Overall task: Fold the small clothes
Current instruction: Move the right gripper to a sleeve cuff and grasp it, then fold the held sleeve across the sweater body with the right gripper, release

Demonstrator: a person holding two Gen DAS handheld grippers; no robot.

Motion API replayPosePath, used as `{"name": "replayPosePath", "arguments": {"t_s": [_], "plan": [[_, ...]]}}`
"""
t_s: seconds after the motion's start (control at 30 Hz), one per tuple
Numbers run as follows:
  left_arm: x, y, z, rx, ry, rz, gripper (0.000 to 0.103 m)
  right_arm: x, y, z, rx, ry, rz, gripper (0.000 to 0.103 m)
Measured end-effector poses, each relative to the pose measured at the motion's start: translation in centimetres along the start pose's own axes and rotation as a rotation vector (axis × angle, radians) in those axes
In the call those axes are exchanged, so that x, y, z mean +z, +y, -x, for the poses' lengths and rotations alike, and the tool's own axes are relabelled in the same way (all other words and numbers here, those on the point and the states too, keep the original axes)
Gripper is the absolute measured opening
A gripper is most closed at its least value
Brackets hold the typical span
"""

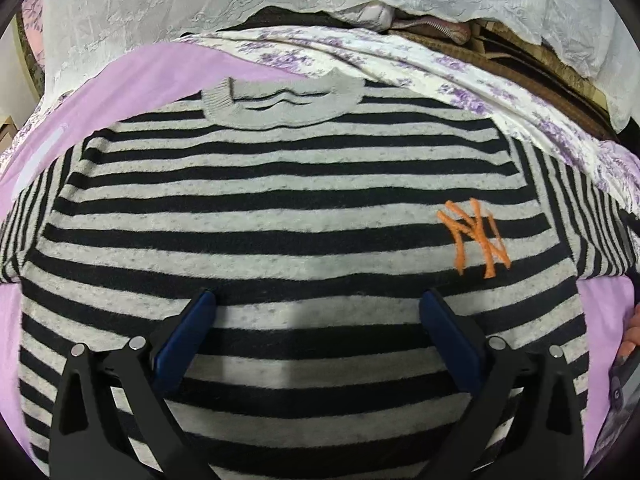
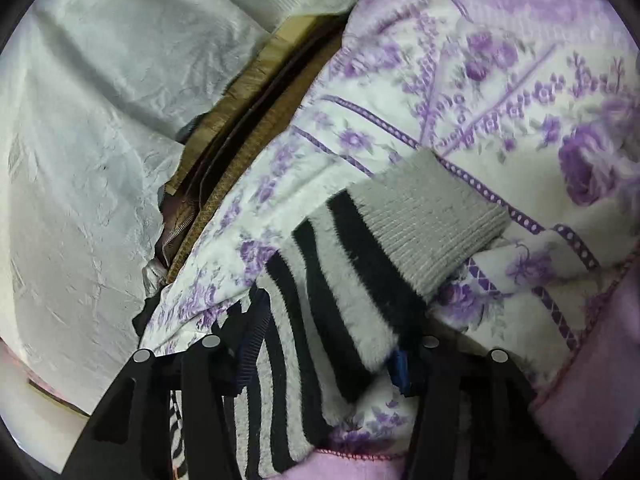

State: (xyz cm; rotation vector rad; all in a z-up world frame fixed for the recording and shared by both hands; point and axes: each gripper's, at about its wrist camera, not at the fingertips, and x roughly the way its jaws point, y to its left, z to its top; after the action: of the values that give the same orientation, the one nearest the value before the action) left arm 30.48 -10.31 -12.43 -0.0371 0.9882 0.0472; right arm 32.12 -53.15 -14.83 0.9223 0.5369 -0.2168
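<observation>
Striped sweater (image 1: 280, 216) spread flat, front up, on lilac blanket (image 1: 160, 76), left gripper (image 1: 318, 300) held wide apart above its chest, right gripper (image 2: 324, 348) clamped on striped sleeve (image 2: 360, 280), grey cuff (image 2: 432, 220) laid over floral quilt (image 2: 500, 80)

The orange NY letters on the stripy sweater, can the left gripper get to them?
Probably yes. The left hand-held gripper hovers open over the grey-and-black striped knit sweater, and the orange embroidered NY logo lies uncovered just ahead to its right, with nothing in between.
</observation>
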Motion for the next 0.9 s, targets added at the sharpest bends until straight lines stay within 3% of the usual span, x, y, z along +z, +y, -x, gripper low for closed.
{"name": "replayPosePath", "arguments": {"t_s": [0.1, 0.17, 0.2, 0.23, 0.3, 0.47, 0.53, 0.6, 0.67, 0.83, 0.9], "plan": [[0.5, 0.9, 0.9, 0.048, 0.017, -0.033, 0.099, -0.1, -0.2, -0.2, 0.014, -0.008, 0.016, 0.058], [0.9, 2.1, 2.1, 0.094, -0.014, -0.065, 0.099, 0.1, -0.4, -0.3, 0.016, 0.008, 0.007, 0.054], [1.1, 2.8, 2.9, 0.130, -0.041, -0.083, 0.099, 0.3, -0.4, -0.6, 0.004, 0.016, 0.005, 0.043], [1.3, 3.9, 3.7, 0.183, -0.077, -0.105, 0.099, 0.3, -0.8, -0.6, 0.003, 0.024, -0.010, 0.024], [1.6, 5.8, 4.4, 0.256, -0.121, -0.124, 0.099, 0.2, -1.5, -0.5, 0.070, 0.039, -0.047, 0.007], [0.6, 13.3, 2.7, 0.389, -0.150, -0.059, 0.099, -0.4, 0.9, 2.1, 0.112, -0.063, 0.082, 0.007], [-0.4, 16.3, 0.7, 0.379, -0.122, 0.024, 0.099, -0.9, 2.5, 3.2, 0.101, -0.094, 0.152, 0.007], [-0.4, 20.0, -0.4, 0.225, -0.043, 0.176, 0.099, -1.6, 4.5, 4.4, 0.096, -0.119, 0.221, 0.007], [-0.2, 21.5, 0.6, 0.142, -0.097, 0.269, 0.099, -2.8, 7.4, 5.7, 0.107, -0.128, 0.310, 0.007], [0.2, 19.9, -0.4, 0.243, -0.077, 0.152, 0.099, -5.2, 13.3, 6.7, 0.131, -0.095, 0.420, 0.007], [0.4, 20.1, -0.1, 0.233, -0.082, 0.144, 0.099, -6.2, 15.6, 6.8, 0.144, -0.086, 0.449, 0.007]]}}
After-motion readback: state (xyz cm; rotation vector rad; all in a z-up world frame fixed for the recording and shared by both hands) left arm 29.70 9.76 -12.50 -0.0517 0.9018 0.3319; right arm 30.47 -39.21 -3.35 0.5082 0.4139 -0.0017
